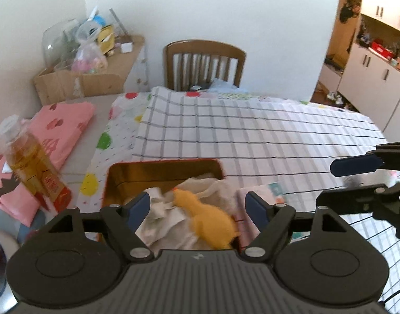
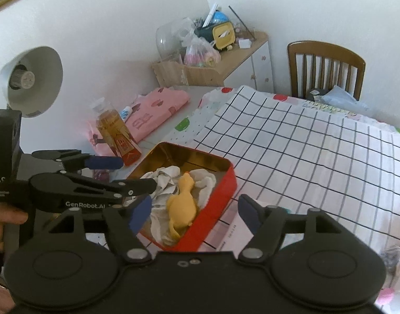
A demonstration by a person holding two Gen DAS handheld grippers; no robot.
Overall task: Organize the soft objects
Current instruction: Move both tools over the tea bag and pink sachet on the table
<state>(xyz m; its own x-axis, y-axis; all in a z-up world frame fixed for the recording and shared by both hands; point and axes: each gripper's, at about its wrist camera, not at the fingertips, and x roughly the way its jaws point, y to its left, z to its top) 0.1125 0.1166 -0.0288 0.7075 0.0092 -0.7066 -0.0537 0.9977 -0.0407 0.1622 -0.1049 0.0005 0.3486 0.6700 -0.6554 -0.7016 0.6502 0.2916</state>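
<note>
White walls stand behind a desk [image 1: 252, 136] with a checked cloth [image 2: 304, 141]. On it sits a red tin [image 2: 220, 183]. Inside the tin lie a yellow toy [image 1: 207, 219] and a white rag [image 2: 163, 178]. Both tongs are spread wide and pinch nothing. The left tongs [image 1: 197, 204] hang over the tin, with the toy below, between their tips. The right tongs [image 2: 192, 209] hang just beside them, over the tin's near edge.

The toy [image 2: 181, 204] lies on cloths [image 2: 163, 180] in the tin [image 2: 215, 191]; bottle [image 2: 116, 133] left of it, chair [image 2: 325, 68] apparently behind the surface [image 2: 317, 151].
</note>
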